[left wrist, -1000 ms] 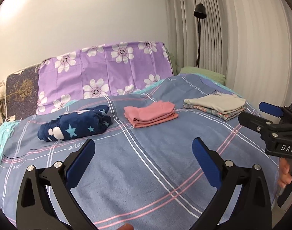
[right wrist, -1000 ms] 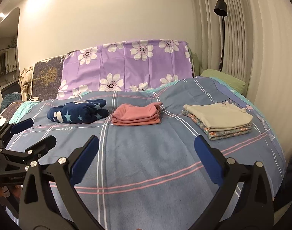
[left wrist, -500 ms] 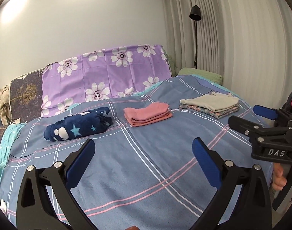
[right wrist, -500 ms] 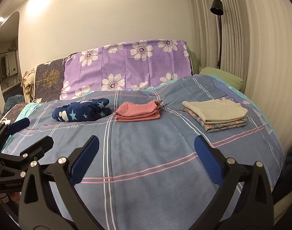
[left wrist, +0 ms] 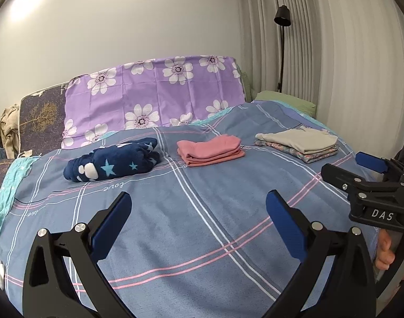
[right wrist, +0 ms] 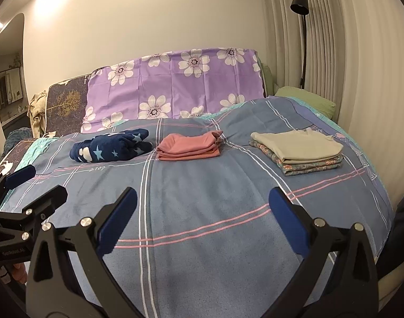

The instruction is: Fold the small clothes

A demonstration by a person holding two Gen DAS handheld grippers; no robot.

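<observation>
Three folded clothes lie across a bed (left wrist: 202, 238): a pink stack (left wrist: 210, 150) in the middle, a navy star bundle (left wrist: 112, 163) to its left, a beige pile (left wrist: 298, 144) to its right. Nearer than them, the left gripper (left wrist: 198, 213) and right gripper (right wrist: 203, 208) hover, fingers apart, empty.

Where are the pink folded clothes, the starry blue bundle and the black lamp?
pink folded clothes (left wrist: 211, 149), left wrist view, top layer.
starry blue bundle (left wrist: 114, 163), left wrist view, middle.
black lamp (right wrist: 299, 1), right wrist view, shade.
</observation>
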